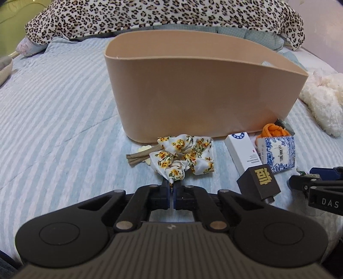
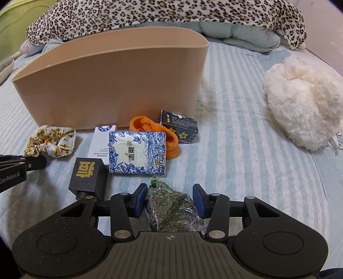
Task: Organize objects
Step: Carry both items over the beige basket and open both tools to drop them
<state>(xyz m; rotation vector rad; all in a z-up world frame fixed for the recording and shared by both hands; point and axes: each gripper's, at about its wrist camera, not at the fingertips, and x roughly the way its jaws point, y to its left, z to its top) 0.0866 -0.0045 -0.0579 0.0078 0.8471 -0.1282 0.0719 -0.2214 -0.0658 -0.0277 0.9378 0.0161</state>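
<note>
You're working in a home bedroom, right on a bed. A striped blue quilt [image 1: 53, 103] covers it, with a leopard-print blanket [image 1: 163, 17] and a fluffy white plush [image 2: 300, 107] lying there.

bedroom, seen low across a made bed.

covered wall to wall by a bedspread [image 1: 53, 96] in pale blue and white stripes, slightly wrinkled. heaped along the far edge of that bedspread, a leopard-print blanket [image 2: 163, 15], with a rumpled grey-green quilt [image 2: 242, 34] tucked under it, showing to the right. lying on the bedspread toward its right side, well apart from the blanket, a fluffy cream plush thing [image 2: 300, 107]. beyond the bedspread's far left corner, a yellow-green surface [image 1: 12, 15], blurred. beyond its far right corner, a plain pale wall [image 1: 328, 32] with a pinkish cast. lit evenly and softly, no hard shadows on the stripes.
</note>
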